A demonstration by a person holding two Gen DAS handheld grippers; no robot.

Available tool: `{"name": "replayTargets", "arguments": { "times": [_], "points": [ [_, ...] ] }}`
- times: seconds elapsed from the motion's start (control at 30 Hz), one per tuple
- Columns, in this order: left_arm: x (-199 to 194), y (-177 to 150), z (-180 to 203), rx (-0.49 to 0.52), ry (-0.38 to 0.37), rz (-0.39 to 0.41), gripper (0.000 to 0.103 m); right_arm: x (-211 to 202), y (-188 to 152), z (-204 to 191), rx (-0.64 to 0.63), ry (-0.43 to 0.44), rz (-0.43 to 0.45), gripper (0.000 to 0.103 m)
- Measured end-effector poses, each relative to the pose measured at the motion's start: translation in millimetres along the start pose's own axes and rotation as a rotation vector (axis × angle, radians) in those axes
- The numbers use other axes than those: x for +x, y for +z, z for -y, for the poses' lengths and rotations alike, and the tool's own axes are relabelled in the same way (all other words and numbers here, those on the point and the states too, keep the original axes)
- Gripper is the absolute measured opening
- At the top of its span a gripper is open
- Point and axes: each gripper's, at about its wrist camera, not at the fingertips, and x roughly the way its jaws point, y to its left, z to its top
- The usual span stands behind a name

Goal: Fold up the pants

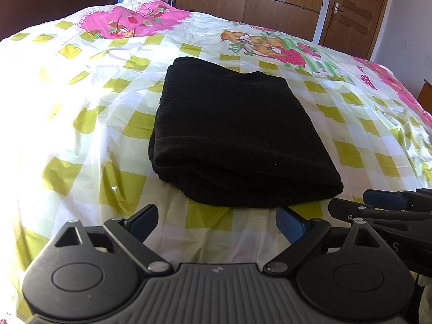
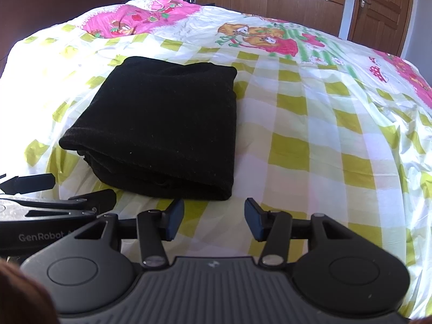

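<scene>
left gripper [image 1: 217, 222] spread wide, holding nothing | right gripper [image 2: 213, 217] spread too | folded black pants [image 1: 235, 132] just ahead on checked bedsheet [image 1: 113, 140] | might bump the pile, undo the folds

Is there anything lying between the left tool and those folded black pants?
Nothing but bare checked bedsheet. In the left wrist view, the open left tool sits just short of the pants, with only sheet in the gap.

Daylight is pouring in from nine o'clock, overexposing the bedsheet [image 1: 40, 108] there; fisheye curvature is bending and darkening the corners.
</scene>
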Motion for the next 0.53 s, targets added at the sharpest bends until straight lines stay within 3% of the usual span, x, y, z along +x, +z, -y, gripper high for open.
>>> {"name": "replayTargets", "arguments": {
  "times": [0.53],
  "points": [
    [0.4, 0.7, 0.6, 0.001, 0.012, 0.007, 0.103, 0.2, 0.0, -0.1, 0.001, 0.001, 0.0, 0.051]
  ]
}}
